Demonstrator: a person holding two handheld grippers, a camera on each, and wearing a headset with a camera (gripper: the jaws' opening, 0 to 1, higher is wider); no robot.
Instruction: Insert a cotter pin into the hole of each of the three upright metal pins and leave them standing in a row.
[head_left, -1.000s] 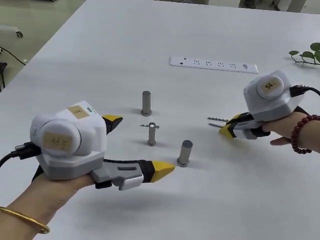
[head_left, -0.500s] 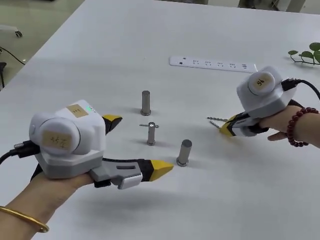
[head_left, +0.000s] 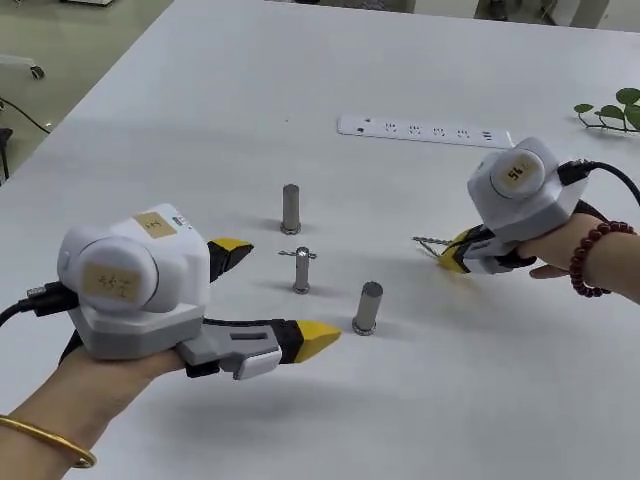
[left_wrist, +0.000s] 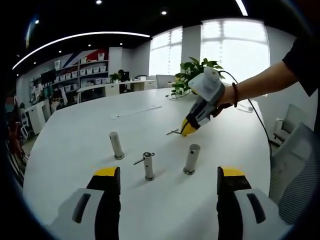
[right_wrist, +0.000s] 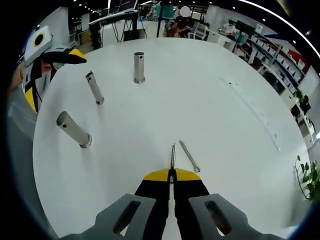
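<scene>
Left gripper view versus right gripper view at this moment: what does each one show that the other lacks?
Left gripper view: the left claw, jaws spread wide, and an inserted cotter pin crossing the middle pin. Right gripper view: the right claw shut on a cotter pin, with a second cotter pin beside it; held or lying, I cannot tell. Shared: the white table, the middle pin, the far bare pin, the near bare pin, and each other's claw.

Head view: high, looking down toward far tabletop (head_left: 200, 100) edge. Gripper views: low, close, facing each other across shared pins (left_wrist: 149, 166).
</scene>
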